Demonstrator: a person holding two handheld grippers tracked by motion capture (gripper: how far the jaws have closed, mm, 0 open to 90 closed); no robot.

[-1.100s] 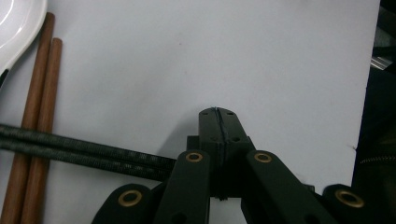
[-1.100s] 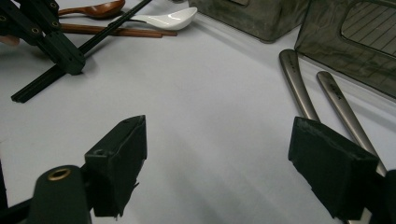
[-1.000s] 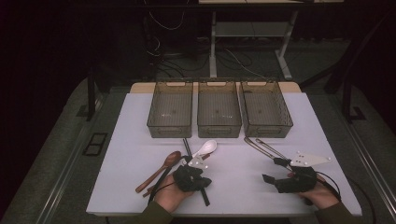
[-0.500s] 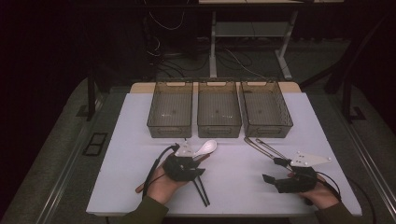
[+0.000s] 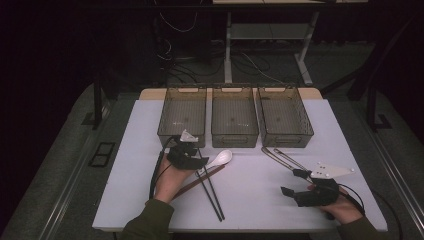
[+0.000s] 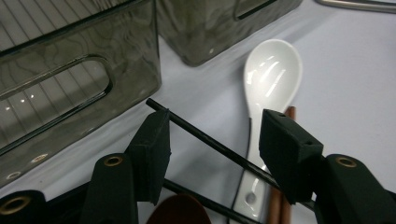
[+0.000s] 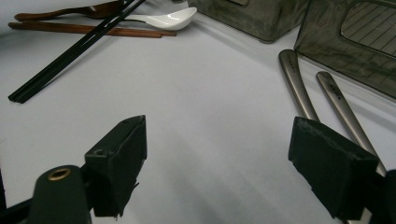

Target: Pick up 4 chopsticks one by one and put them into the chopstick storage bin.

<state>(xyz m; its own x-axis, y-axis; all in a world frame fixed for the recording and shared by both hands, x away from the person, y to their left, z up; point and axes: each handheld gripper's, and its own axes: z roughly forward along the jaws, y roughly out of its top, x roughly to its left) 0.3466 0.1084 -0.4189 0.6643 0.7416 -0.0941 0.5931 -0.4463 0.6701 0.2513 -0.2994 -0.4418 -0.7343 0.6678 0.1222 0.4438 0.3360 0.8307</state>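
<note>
My left gripper (image 5: 191, 152) hovers low over a pile of utensils just in front of the left bin (image 5: 182, 116). It is open (image 6: 215, 140), and one black chopstick (image 6: 205, 140) runs across the gap between its jaws, untouched by either pad. A white ceramic spoon (image 6: 273, 74) lies just beyond, with a brown wooden spoon bowl (image 6: 177, 211) under the jaws. My right gripper (image 5: 291, 182) rests open near the front right of the table (image 7: 219, 158), nothing between its pads. Two metal handles (image 7: 294, 79) lie ahead of its right jaw.
Three smoky clear bins stand in a row at the back: left, middle (image 5: 234, 116) and right (image 5: 283, 116). Black chopsticks (image 5: 212, 192) and brown wooden chopsticks (image 5: 197, 184) cross on the white table (image 5: 250, 200). The metal utensils (image 5: 281, 157) lie before the right bin.
My left gripper has moved away from the person toward the bins, from the near table edge to over the chopsticks and spoon. The right gripper has stayed put.
</note>
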